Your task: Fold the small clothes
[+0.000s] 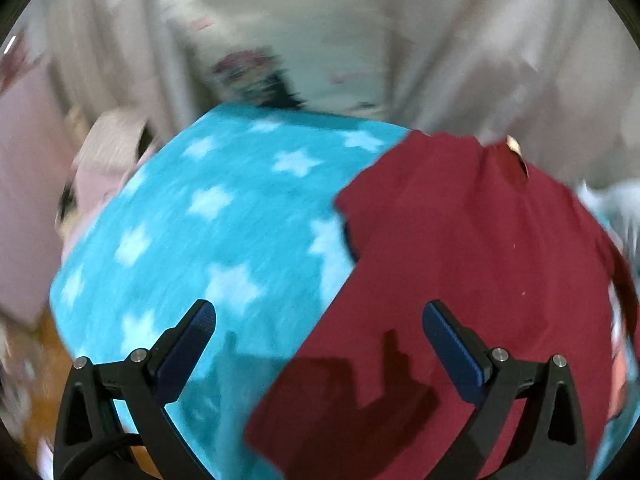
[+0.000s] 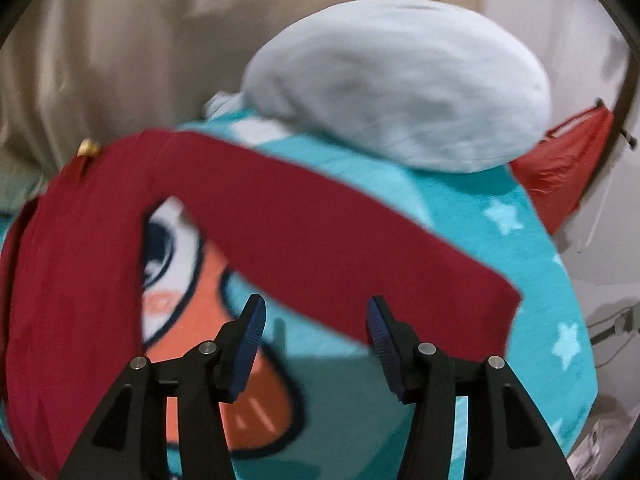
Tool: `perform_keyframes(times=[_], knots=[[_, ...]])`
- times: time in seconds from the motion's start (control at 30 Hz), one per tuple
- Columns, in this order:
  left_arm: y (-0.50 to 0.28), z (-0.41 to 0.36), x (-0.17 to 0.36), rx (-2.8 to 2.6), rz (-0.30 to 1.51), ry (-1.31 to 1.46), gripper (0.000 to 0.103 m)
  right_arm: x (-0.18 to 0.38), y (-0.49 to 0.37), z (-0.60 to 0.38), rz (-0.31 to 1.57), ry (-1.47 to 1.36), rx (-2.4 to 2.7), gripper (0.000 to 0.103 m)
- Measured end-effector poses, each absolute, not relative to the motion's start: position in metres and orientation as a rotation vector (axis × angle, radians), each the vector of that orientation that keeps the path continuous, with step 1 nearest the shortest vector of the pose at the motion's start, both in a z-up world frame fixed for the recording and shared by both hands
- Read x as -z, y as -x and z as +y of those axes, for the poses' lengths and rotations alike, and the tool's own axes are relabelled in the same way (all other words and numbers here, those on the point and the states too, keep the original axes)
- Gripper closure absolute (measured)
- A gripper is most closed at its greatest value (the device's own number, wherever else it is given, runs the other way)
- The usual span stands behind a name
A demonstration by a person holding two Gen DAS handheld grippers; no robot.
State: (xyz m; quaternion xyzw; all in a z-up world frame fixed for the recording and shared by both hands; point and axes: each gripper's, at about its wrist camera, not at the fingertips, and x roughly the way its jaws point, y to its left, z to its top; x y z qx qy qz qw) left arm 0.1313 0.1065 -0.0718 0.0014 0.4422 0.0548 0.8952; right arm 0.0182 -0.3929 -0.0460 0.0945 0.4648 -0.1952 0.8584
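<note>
maroon garment (image 1: 460, 264) on star-print blanket (image 1: 208, 216), jaws apart

Both fisheye views are evenly, fairly brightly lit from above and behind, and heavy motion blur smears the left wrist view. The white stars on the turquoise blanket (image 1: 224, 216) streak diagonally, and the pale curtains (image 1: 460, 40) dissolve into soft folds. The left gripper (image 1: 319, 320) throws a crisp dark shadow onto the maroon garment (image 1: 480, 260). In the right wrist view, the grey cushion (image 2: 400, 92) is soft-edged. Black vignetting rings each frame, and straight lines bow outward near the rims.
</note>
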Motion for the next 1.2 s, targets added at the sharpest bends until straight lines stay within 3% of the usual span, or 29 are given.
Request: perform_keyframes(times=[0.17,0.2,0.23,0.33,0.57,0.8,0.87,0.93,1.2], knots=[[-0.169,0.095,0.1,-0.001,1.0,-0.065,0.003,0.054,-0.023,-0.365,1.007,-0.158,0.373,0.046],[-0.173,0.094,0.105,0.02,1.027,-0.062,0.022,0.055,-0.024,-0.363,1.009,-0.154,0.372,0.046],[-0.18,0.092,0.115,0.075,1.093,-0.048,0.057,0.055,-0.025,-0.359,1.011,-0.148,0.373,0.046],[-0.185,0.099,0.115,0.156,1.141,0.072,0.087,0.056,-0.03,-0.349,1.023,-0.136,0.382,0.046],[-0.203,0.152,0.085,-0.059,1.056,0.002,0.09,0.057,-0.046,-0.326,1.039,-0.123,0.386,0.046],[-0.226,0.228,0.092,-0.291,1.066,0.037,0.089,0.067,-0.057,-0.312,1.072,-0.143,0.394,0.046],[-0.219,0.232,0.085,-0.307,1.038,0.037,0.082,0.068,-0.058,-0.312,1.074,-0.158,0.401,0.046],[-0.208,0.23,0.078,-0.276,1.015,0.049,0.062,0.067,-0.058,-0.313,1.072,-0.167,0.408,0.045],[-0.149,0.201,0.071,-0.123,1.035,0.202,0.053,0.071,-0.051,-0.314,1.083,-0.213,0.381,0.044]])
